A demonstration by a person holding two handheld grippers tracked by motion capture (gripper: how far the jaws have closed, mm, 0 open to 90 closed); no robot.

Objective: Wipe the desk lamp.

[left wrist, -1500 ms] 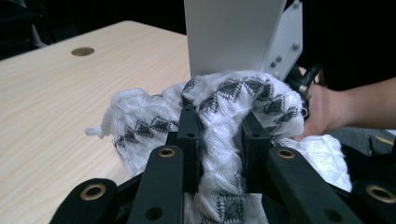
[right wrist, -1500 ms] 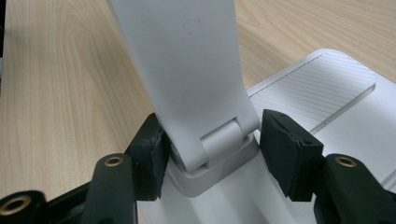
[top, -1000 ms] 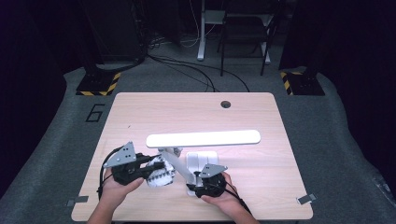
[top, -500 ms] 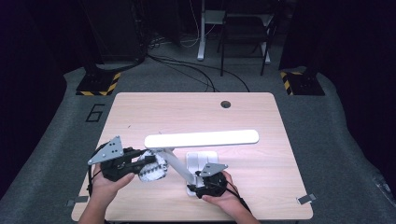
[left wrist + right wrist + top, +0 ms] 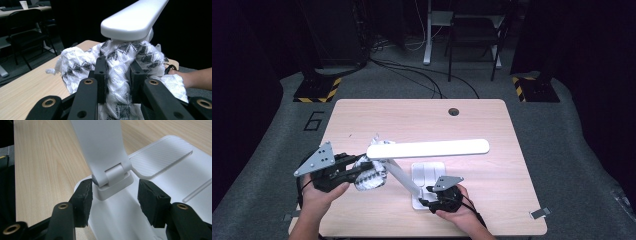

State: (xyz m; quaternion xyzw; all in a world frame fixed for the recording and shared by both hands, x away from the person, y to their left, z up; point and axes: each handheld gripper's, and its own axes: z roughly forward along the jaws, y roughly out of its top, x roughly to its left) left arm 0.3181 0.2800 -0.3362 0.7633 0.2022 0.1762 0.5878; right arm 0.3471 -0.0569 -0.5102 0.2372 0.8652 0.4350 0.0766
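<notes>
White knitted cloth with a dark diamond pattern is bunched tight between the jaws of the left gripper, clamped hard and pushed up against the underside of the lamp's long white head, at the end nearest that hand. Seen from above, the left gripper and its wad of cloth sit just beside the lamp's slanted arm, below the left end of the bright bar. The right gripper straddles the hinge where that arm meets the lamp's flat base: one pad touches the hinge's side, the other stands apart, so the jaws, which have just been closing, do not yet clench it. My reading is that this is the wiping step, with the lamp steadied at its foot while the head gets dusted. Next, the right jaws should close firmly on the hinge so the base stays put on the wooden table, then the cloth should sweep along the head toward its far end.
</notes>
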